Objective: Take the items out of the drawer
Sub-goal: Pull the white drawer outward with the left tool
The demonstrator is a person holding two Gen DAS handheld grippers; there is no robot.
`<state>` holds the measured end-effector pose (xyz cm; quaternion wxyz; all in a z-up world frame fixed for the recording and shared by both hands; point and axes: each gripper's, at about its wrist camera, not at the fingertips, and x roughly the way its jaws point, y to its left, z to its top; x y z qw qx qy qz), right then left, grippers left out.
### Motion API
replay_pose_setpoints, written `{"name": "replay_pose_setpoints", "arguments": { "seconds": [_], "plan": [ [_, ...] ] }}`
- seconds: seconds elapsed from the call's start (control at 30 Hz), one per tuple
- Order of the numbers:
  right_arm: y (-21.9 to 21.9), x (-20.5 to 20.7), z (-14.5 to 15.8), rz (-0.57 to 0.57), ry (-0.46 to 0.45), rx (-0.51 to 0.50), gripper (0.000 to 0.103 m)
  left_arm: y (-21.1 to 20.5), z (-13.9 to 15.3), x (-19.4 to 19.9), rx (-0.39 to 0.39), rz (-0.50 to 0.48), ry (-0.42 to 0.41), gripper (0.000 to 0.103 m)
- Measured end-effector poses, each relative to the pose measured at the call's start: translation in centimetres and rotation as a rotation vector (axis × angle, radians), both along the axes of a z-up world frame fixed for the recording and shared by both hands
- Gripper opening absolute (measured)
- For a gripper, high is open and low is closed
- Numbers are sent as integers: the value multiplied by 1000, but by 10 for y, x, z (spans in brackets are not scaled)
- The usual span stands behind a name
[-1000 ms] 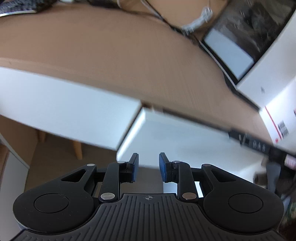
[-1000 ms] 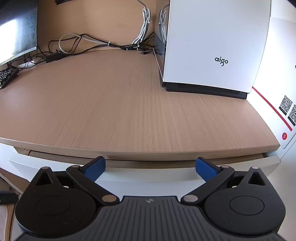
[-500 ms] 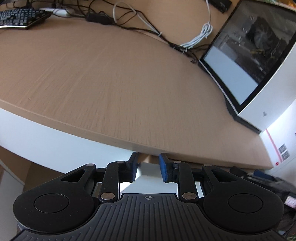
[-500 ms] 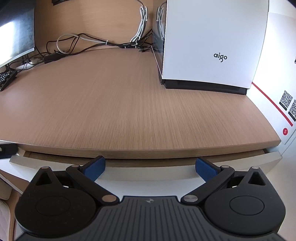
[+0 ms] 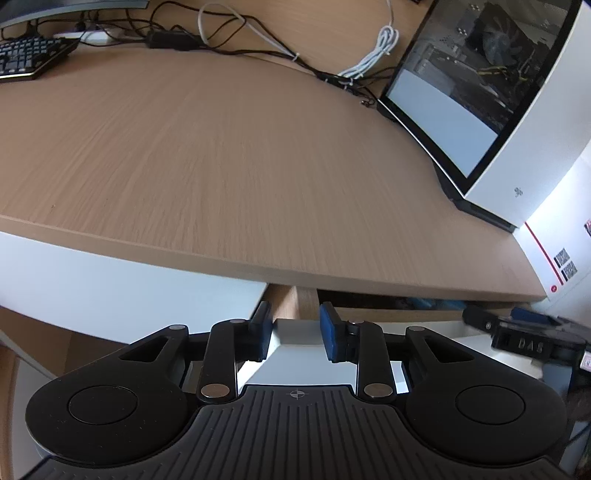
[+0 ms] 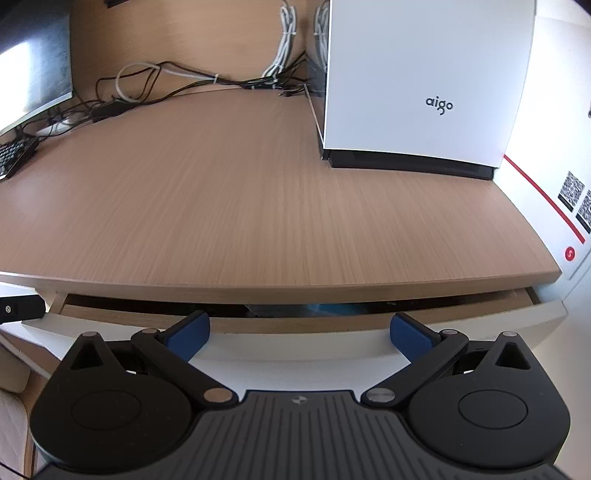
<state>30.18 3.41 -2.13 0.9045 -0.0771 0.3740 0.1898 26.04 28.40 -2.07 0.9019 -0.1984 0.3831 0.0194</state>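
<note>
Two grippers hang at the desk's [image 6: 258, 192] front edge. The left gripper [image 5: 295, 330], empty, has just been opening to a narrow gap. The right gripper [image 6: 299, 332] gapes wide, empty, over the white drawer [image 6: 295, 349], slightly open under that edge.

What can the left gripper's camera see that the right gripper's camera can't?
Only the left wrist view shows the computer case's glass side with the parts inside, the left gripper with nothing between its pads, and a second white drawer front on the left.

Only the right wrist view shows the "aigo" name on the case's white front, and the right gripper, open wide.

Both show the wooden desk, the tangled cables, the keyboard and the slightly open drawer with something blue inside.
</note>
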Motion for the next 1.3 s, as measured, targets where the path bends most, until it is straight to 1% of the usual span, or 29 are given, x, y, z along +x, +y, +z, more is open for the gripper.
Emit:
{"name": "replay_pose_setpoints", "arguments": {
  "seconds": [0.1,0.2,0.27,0.33,0.43,0.6,0.77,0.93,1.03,1.07,1.1,1.23,1.3],
  "plan": [
    [-10,2,4,-33,-29,-23,103,-4,1,-4,14,-14,6,31],
    [-24,14,7,-76,-28,-38,103,-6,1,-8,23,-19,11,32],
    [-31,25,6,-88,0,-64,103,-9,2,-10,34,-21,18,32],
    [-39,32,5,-98,37,-68,103,-13,3,-12,50,-23,23,33],
    [-44,35,0,-95,90,-90,103,-17,4,-16,68,-20,29,33],
    [-48,25,0,-73,108,-105,103,-26,6,-24,103,-9,39,33],
    [-51,19,0,-48,132,-98,103,-36,8,-31,132,17,54,33],
    [-56,6,0,-16,126,-107,103,-46,12,-36,178,12,95,33],
    [-59,-2,0,-19,124,-110,103,-54,15,-40,204,11,124,32],
    [-60,-3,1,-18,127,-110,103,-56,17,-43,211,16,135,31],
    [-61,-4,1,-17,131,-108,103,-59,21,-45,219,15,137,26],
    [-66,-9,1,-5,149,-103,103,-76,47,-45,277,10,87,27],
    [-68,-12,1,1,157,-98,103,-83,56,-36,260,6,84,27]
  ]
}}
